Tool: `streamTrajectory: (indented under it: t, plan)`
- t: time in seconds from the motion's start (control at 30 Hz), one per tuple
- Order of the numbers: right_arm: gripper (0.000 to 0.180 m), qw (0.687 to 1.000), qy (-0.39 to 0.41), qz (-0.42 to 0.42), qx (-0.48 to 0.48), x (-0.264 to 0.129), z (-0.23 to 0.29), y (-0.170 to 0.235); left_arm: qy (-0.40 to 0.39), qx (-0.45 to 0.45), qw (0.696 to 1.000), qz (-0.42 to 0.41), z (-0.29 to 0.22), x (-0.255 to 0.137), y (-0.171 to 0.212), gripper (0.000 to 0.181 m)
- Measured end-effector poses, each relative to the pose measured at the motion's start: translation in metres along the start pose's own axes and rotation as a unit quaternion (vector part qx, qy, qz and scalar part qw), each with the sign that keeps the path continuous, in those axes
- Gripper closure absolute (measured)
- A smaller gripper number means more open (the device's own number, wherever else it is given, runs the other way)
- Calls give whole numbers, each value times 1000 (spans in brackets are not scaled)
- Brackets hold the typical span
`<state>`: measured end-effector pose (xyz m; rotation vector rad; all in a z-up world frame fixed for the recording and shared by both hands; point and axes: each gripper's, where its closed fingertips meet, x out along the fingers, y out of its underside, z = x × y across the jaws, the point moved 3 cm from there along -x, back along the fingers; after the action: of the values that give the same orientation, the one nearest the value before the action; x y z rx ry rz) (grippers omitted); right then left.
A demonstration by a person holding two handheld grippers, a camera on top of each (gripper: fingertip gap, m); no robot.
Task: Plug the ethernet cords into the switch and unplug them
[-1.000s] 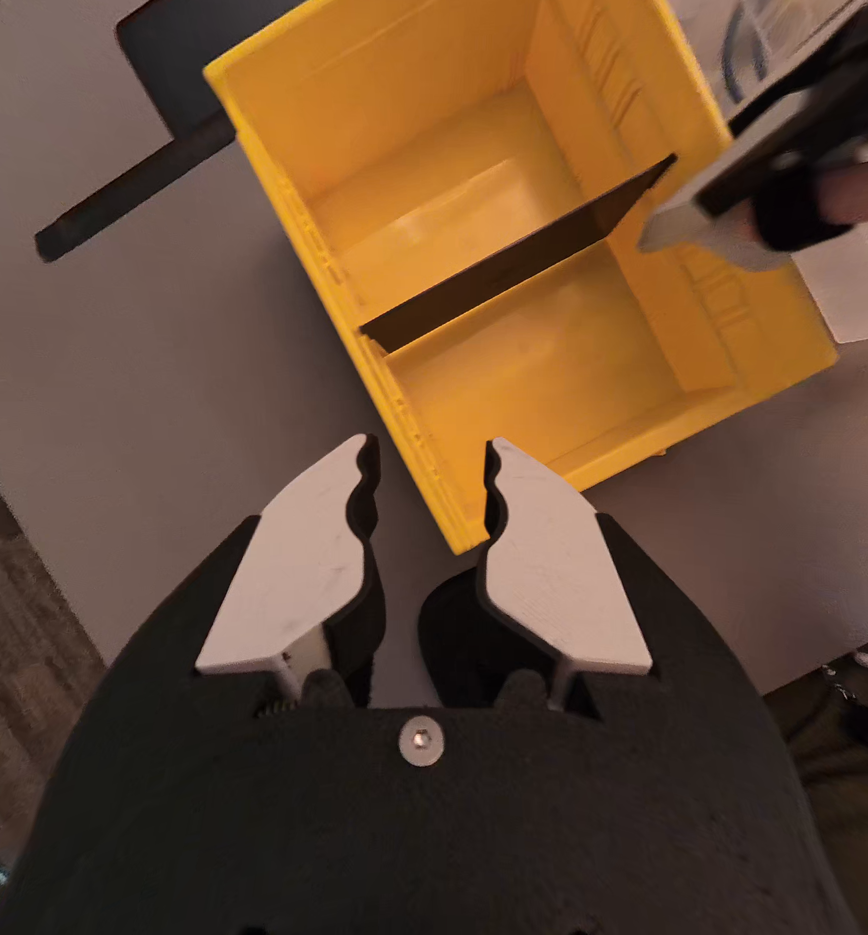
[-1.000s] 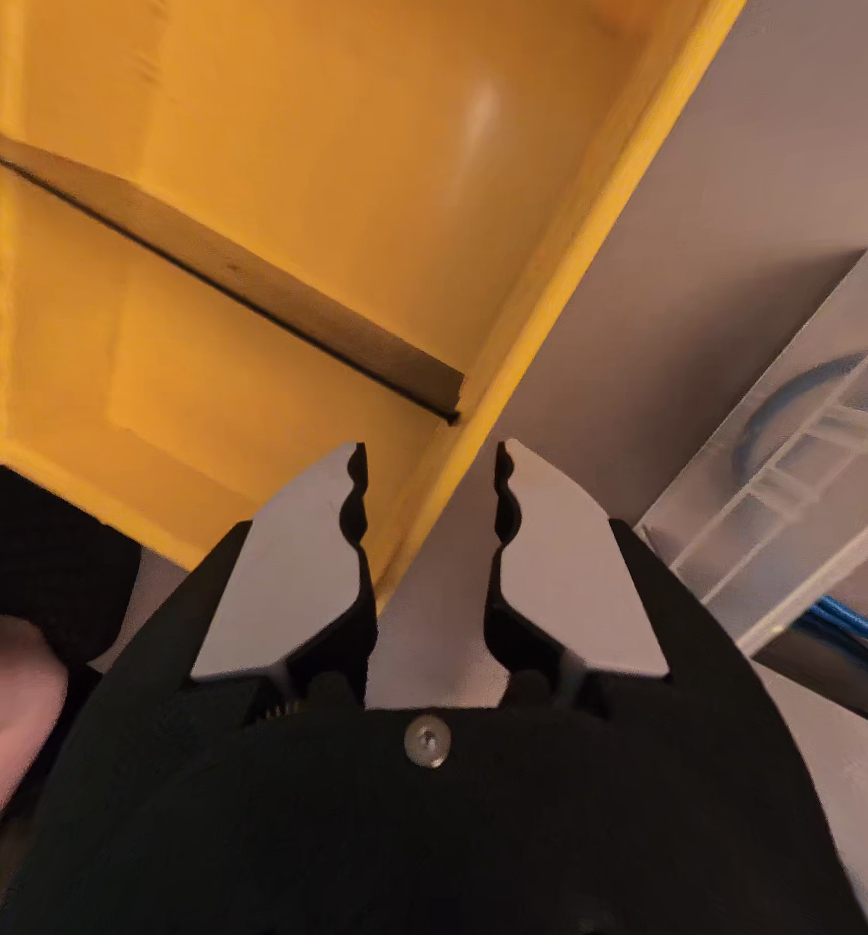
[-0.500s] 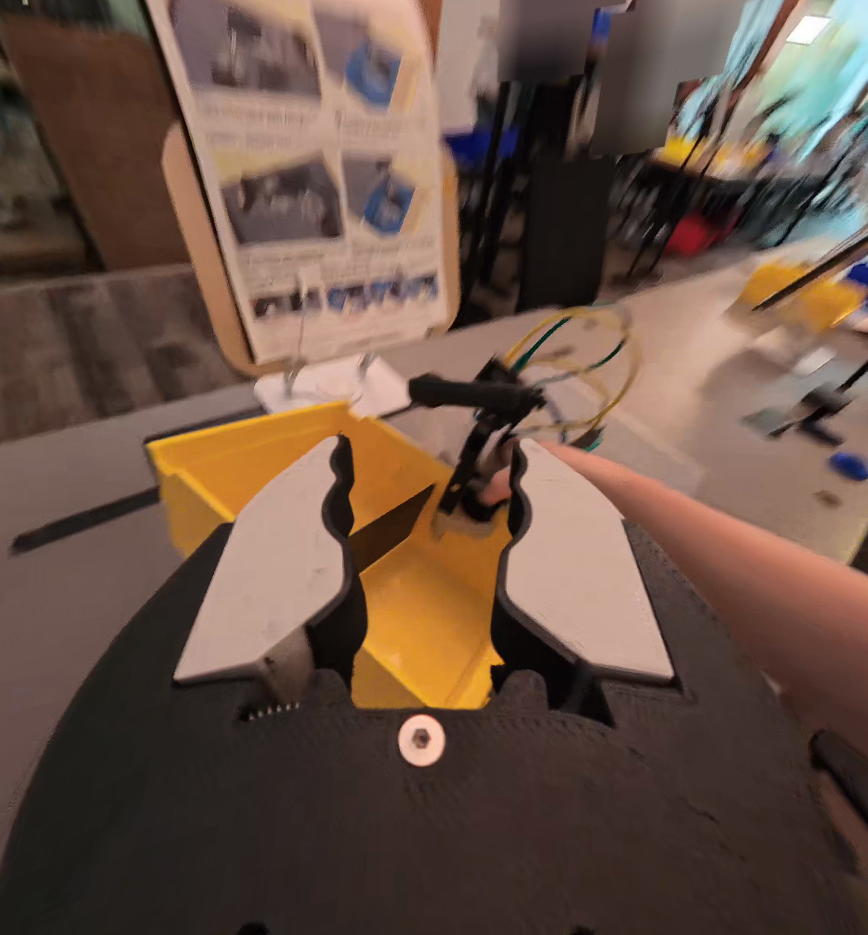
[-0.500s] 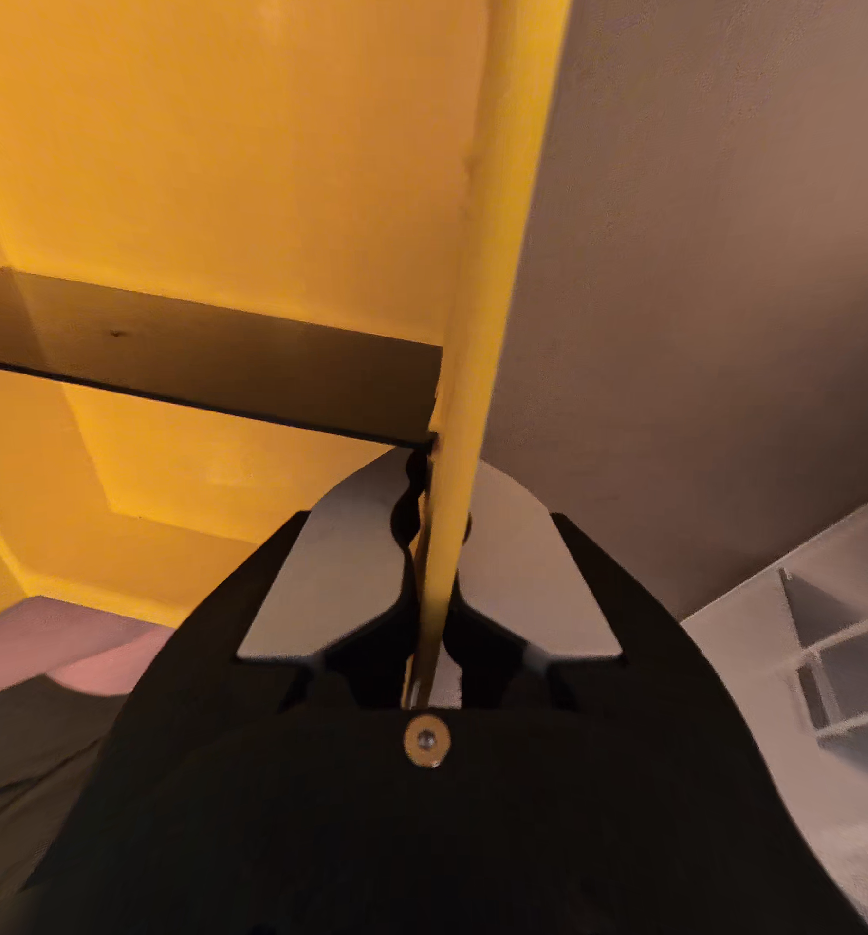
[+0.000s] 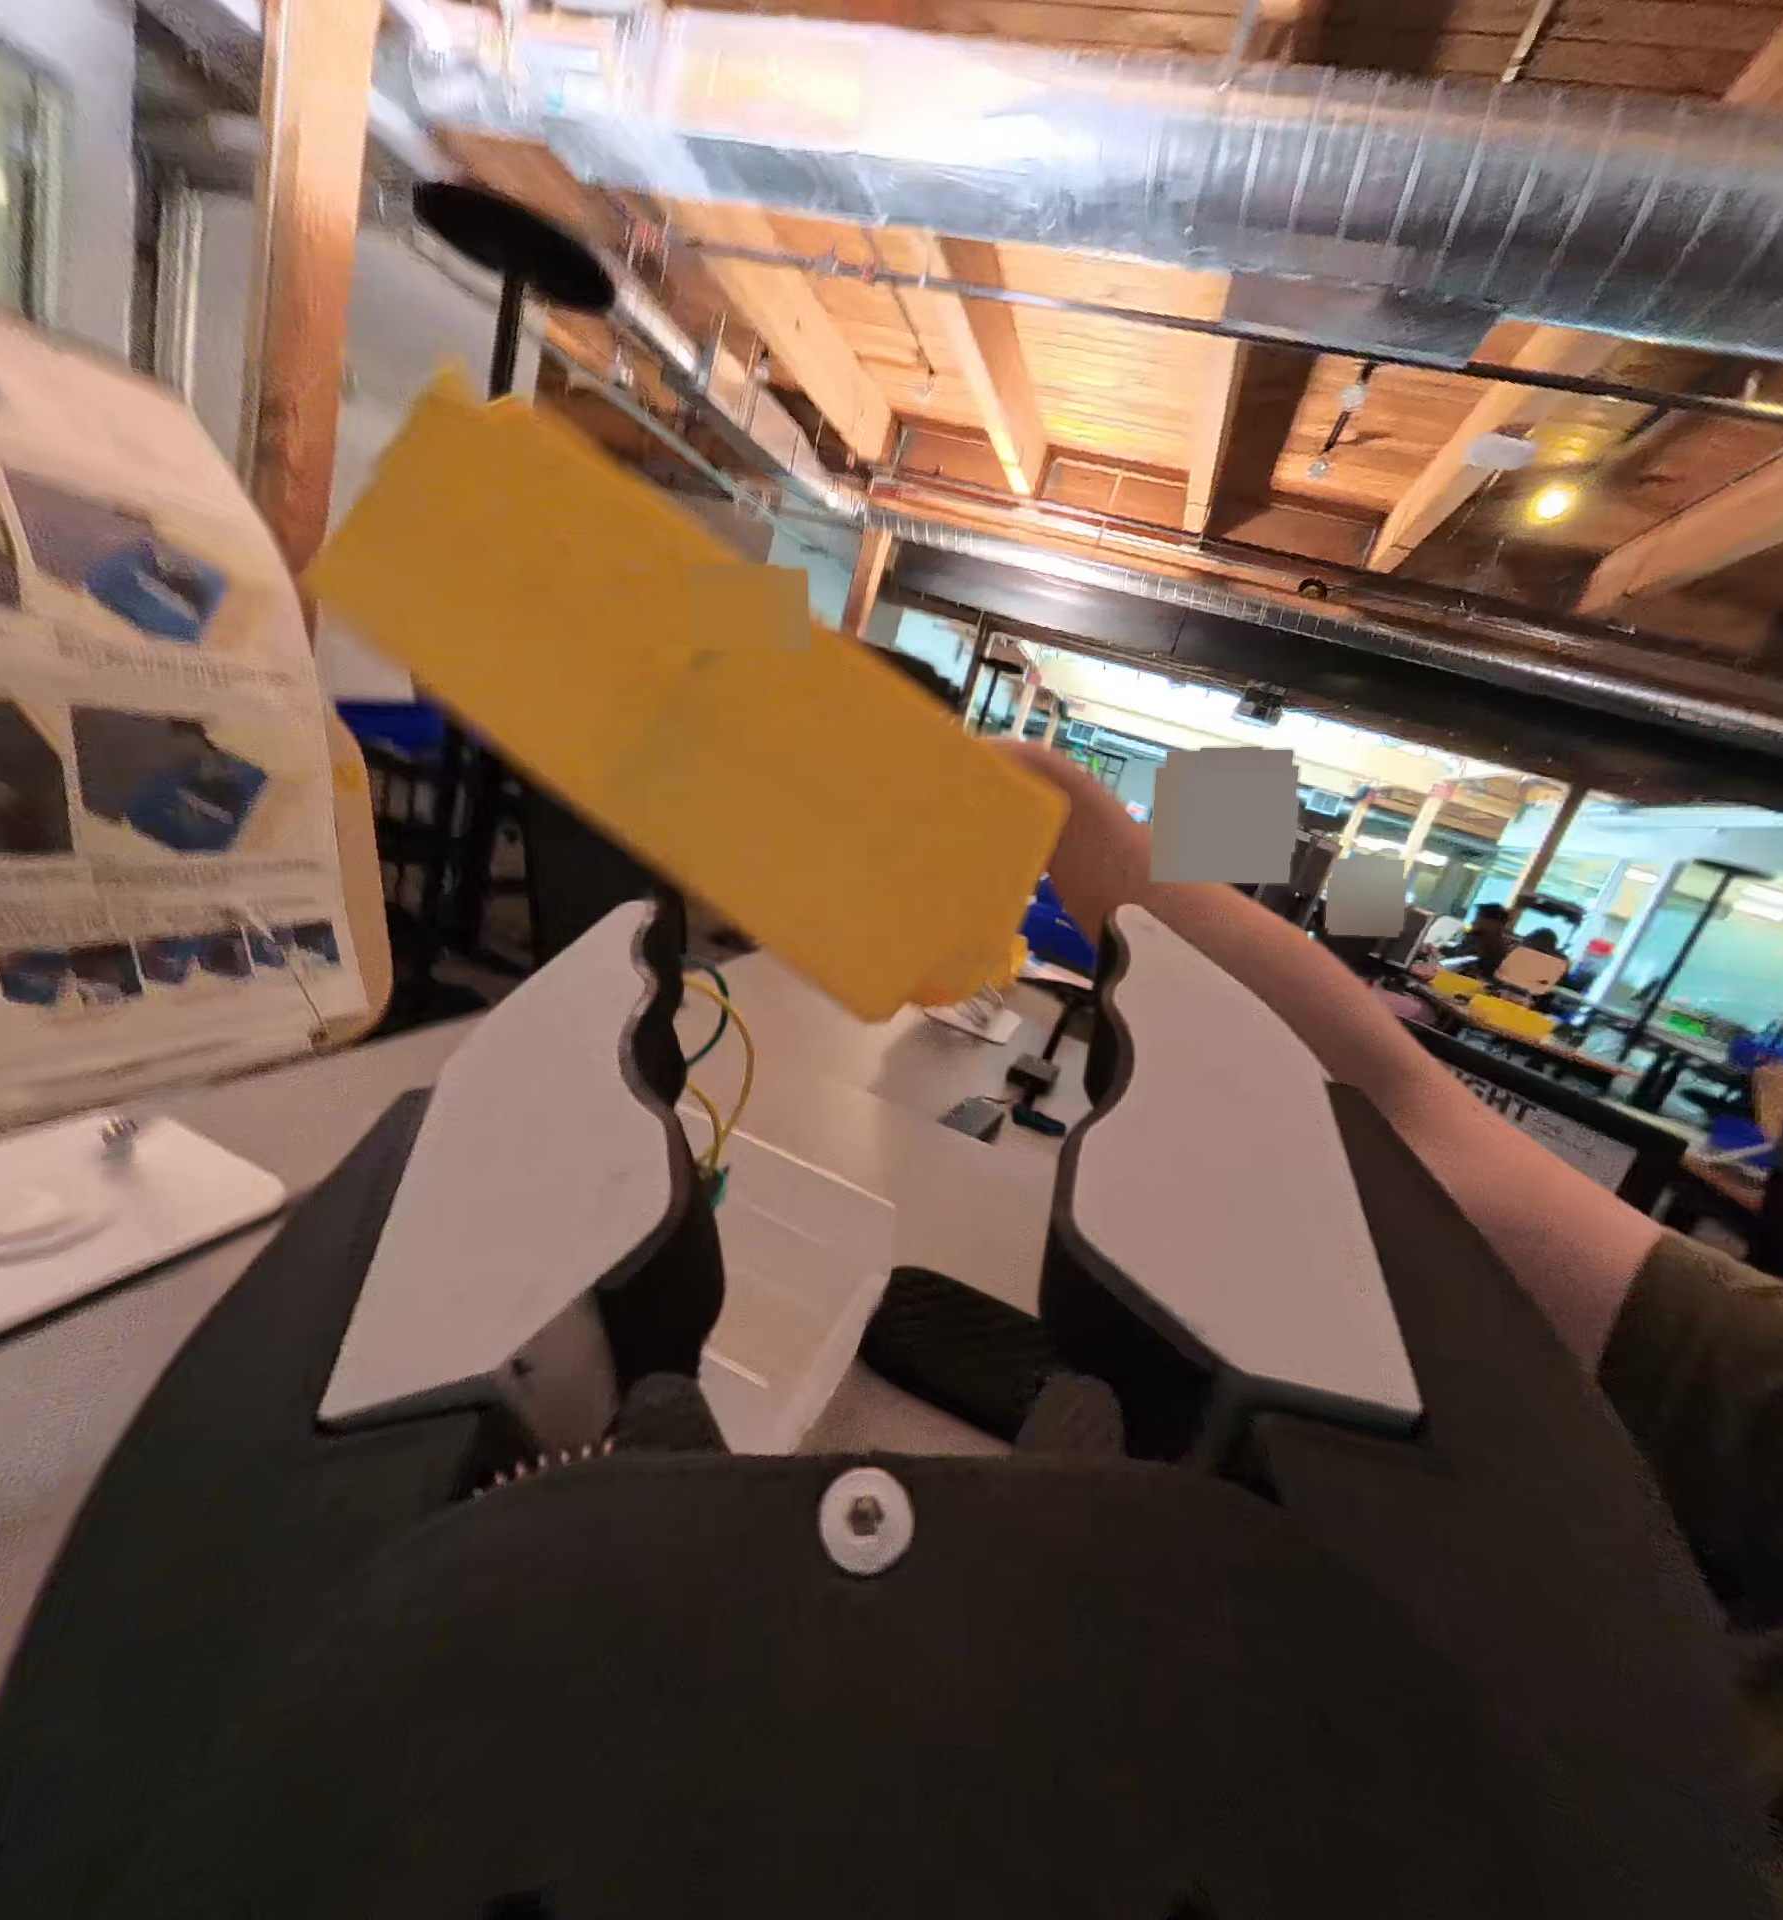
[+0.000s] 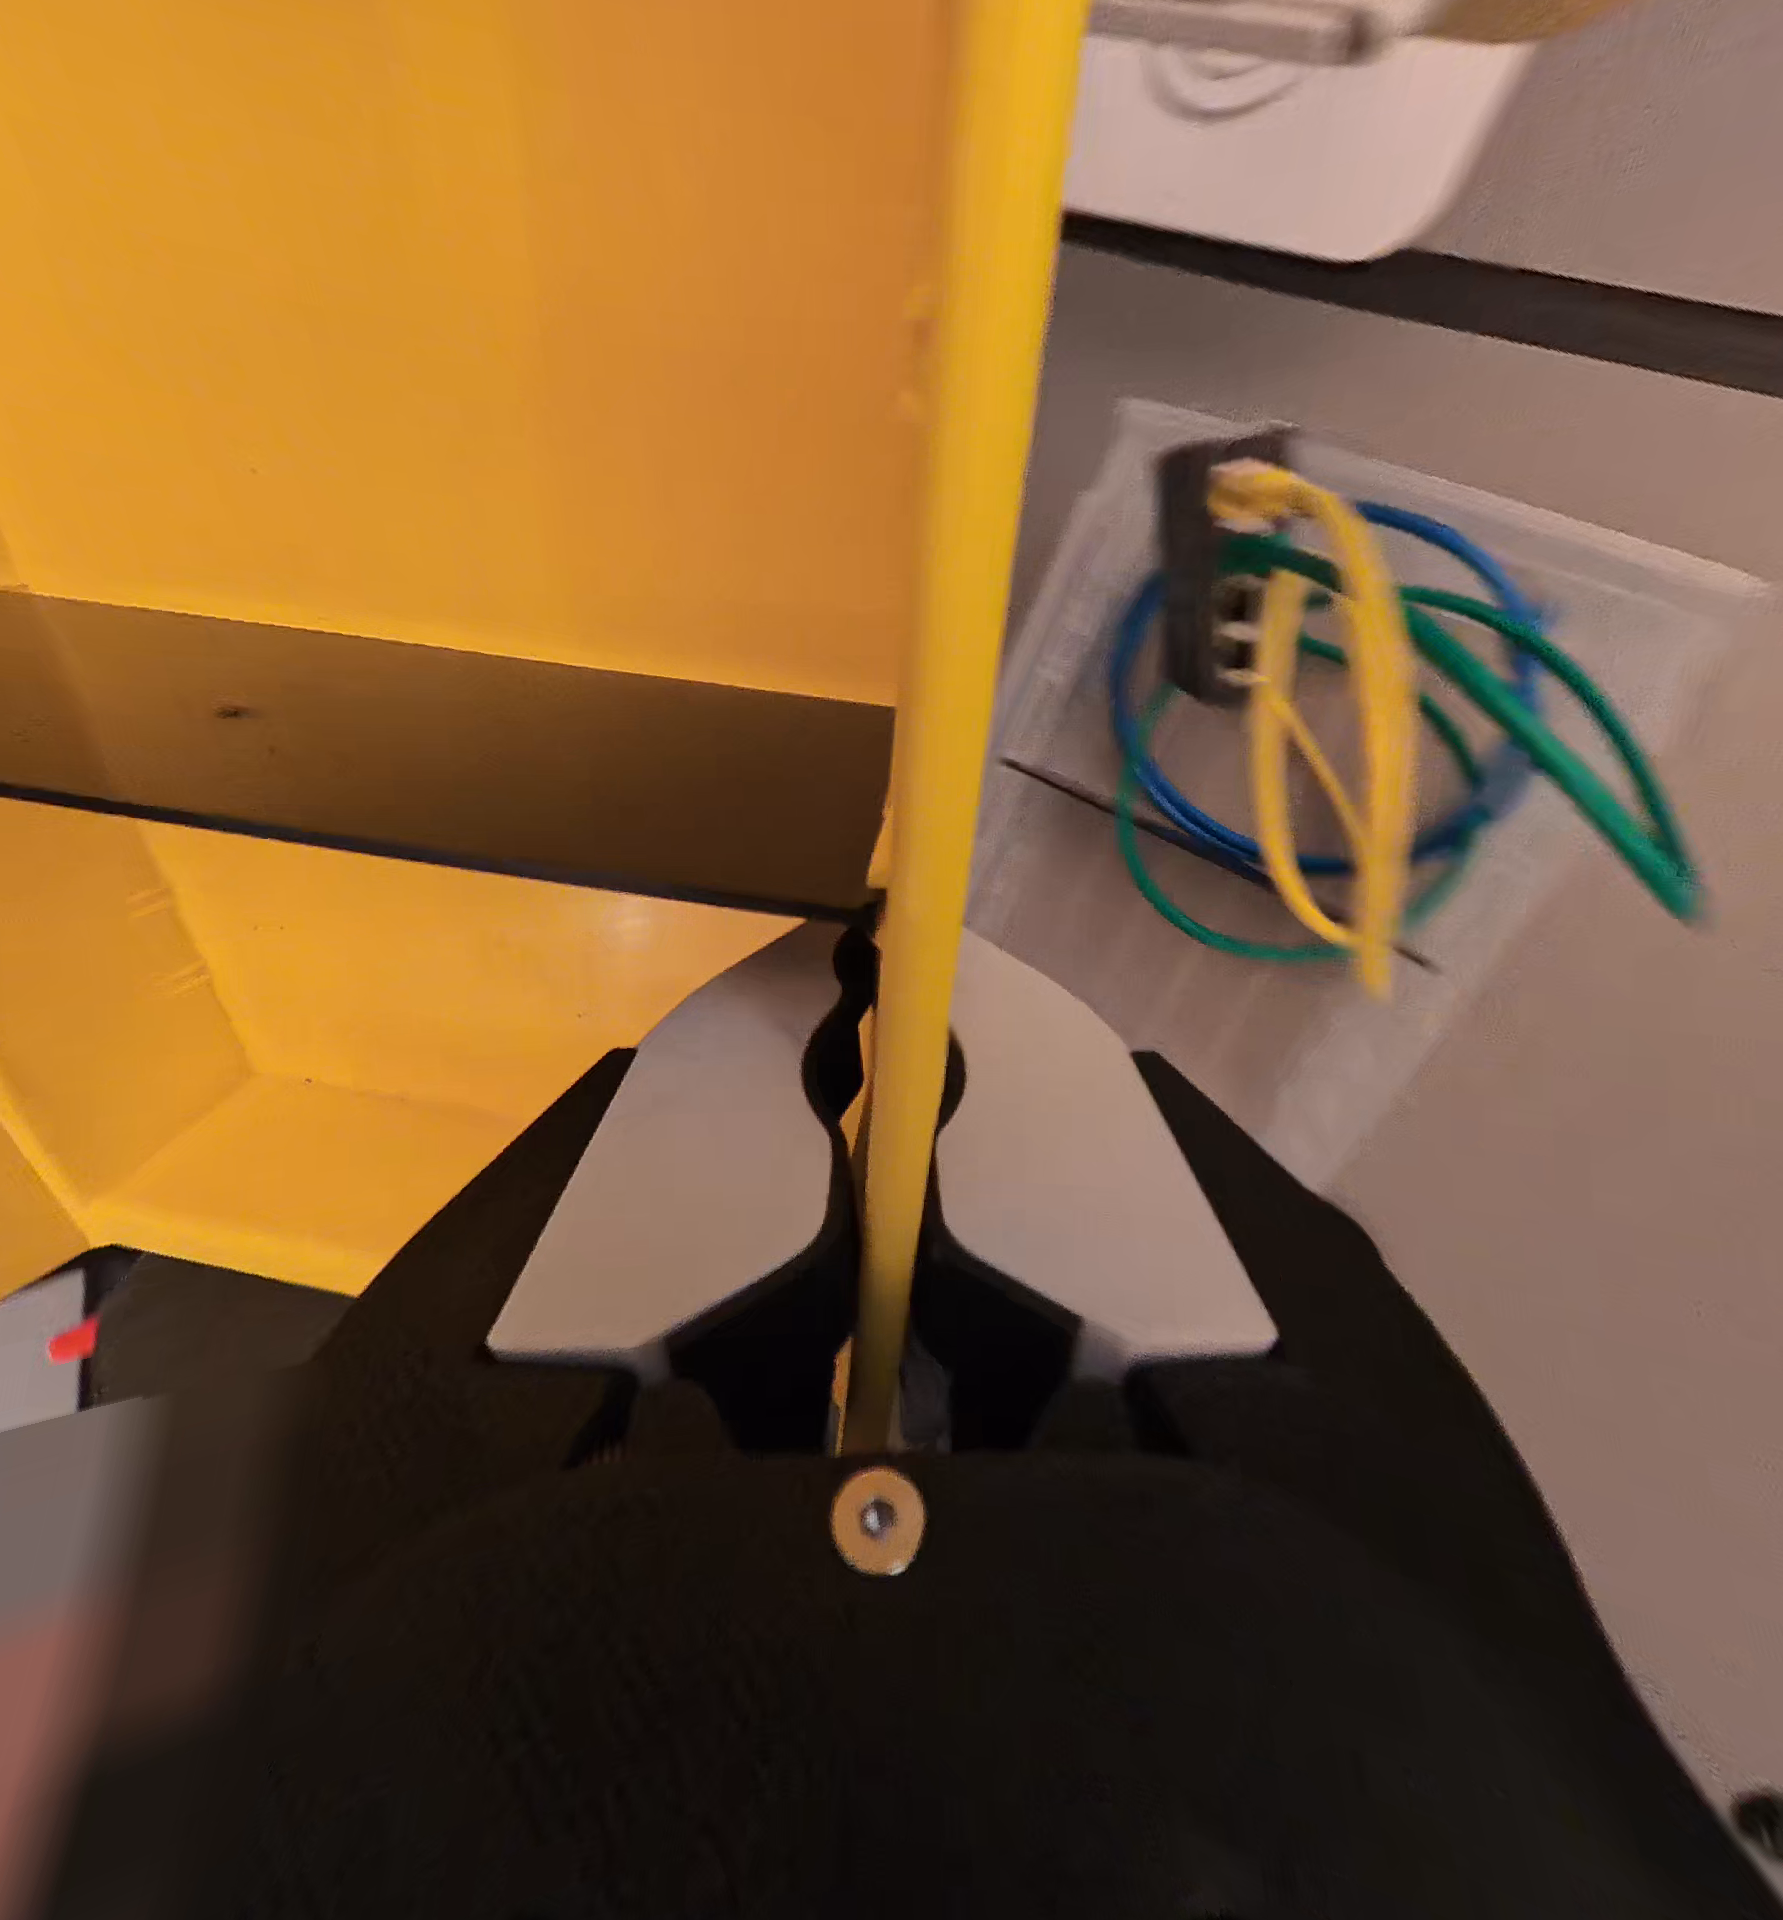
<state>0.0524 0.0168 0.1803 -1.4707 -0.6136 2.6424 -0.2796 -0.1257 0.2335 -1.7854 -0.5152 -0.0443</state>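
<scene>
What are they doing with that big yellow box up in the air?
A person holds a gripper in each hand. The right gripper is clamped on the side wall of the yellow bin and holds it up off the grey table. The left gripper is open and empty. On the table, a small black switch sits in a clear tray with yellow, green and blue ethernet cords looping out of it.

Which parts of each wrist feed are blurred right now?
Left wrist view: the lifted yellow bin and poster are motion-smeared; the open left gripper is sharp. Right wrist view: the cords by the switch streak; the right gripper clamping the bin wall is sharp.
</scene>
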Motion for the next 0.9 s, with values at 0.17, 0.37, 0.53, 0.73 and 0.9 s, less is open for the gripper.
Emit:
streamTrajectory:
  t: [0.17, 0.37, 0.53, 0.73, 0.9]
  plan:
    - [176, 991, 50, -62, 105, -81, -106, 63, -64, -83, 988, 114, 74, 79, 83, 94]
    - [176, 959, 148, -101, 217, -114, -226, 159, -135, -52, 955, 257, 122, 151, 234, 93]
    - [176, 934, 214, -86, 272, -101, -299, 228, -150, -56, 921, 356, 133, 160, 297, 84]
    - [175, 922, 225, -39, 312, -51, -346, 276, -152, -18, 864, 480, 139, 153, 322, 96]
    - [175, 927, 216, -13, 306, -17, -352, 272, -119, -50, 865, 485, 134, 150, 325, 131]
